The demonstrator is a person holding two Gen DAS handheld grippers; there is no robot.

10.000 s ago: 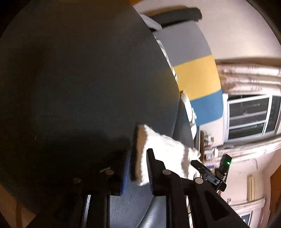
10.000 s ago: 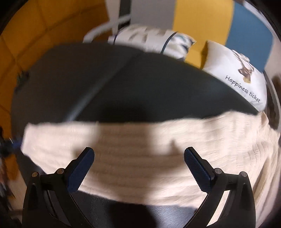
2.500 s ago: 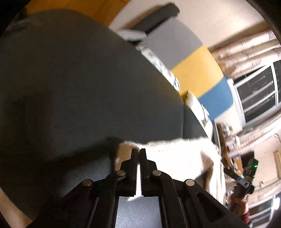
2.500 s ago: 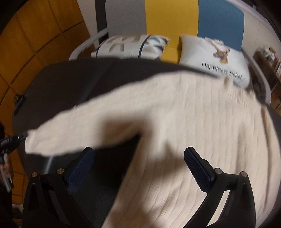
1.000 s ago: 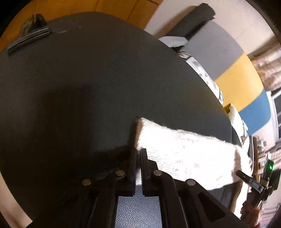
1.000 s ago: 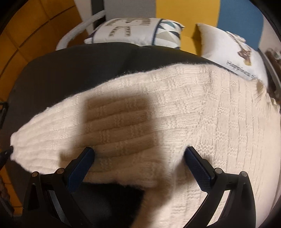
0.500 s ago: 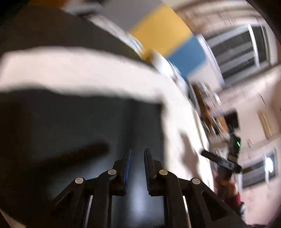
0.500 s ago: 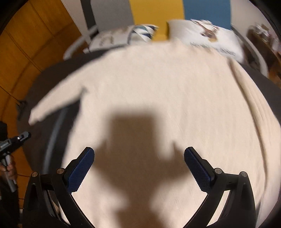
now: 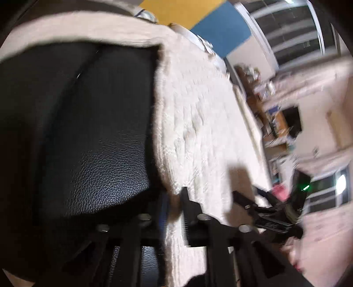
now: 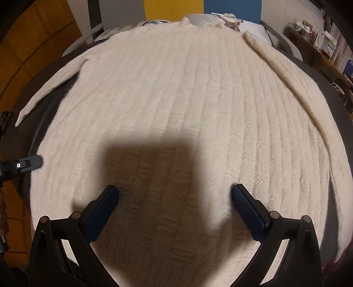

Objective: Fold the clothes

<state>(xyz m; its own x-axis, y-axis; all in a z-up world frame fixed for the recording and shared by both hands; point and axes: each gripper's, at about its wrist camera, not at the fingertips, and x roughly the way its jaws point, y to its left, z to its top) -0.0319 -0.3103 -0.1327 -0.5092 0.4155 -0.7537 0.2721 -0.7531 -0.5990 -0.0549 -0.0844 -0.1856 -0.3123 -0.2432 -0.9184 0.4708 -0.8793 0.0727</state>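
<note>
Left wrist view: left gripper (image 9: 174, 205) jaws are closing on the near left edge of the cream sweater (image 9: 198, 123), which lies flat on the black counter (image 9: 92, 132); blur hides contact.

Right wrist view: right gripper (image 10: 175, 198) stands wide above the sweater's lower middle, holding nothing.

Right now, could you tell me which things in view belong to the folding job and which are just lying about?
Part of the job:
- cream knit sweater, spread flat
- black padded surface beneath it
- left gripper, jaws closing at the sweater's edge
- right gripper, open above the sweater

Just lying about:
- printed pillows behind the sweater
- cluttered shelf
</note>
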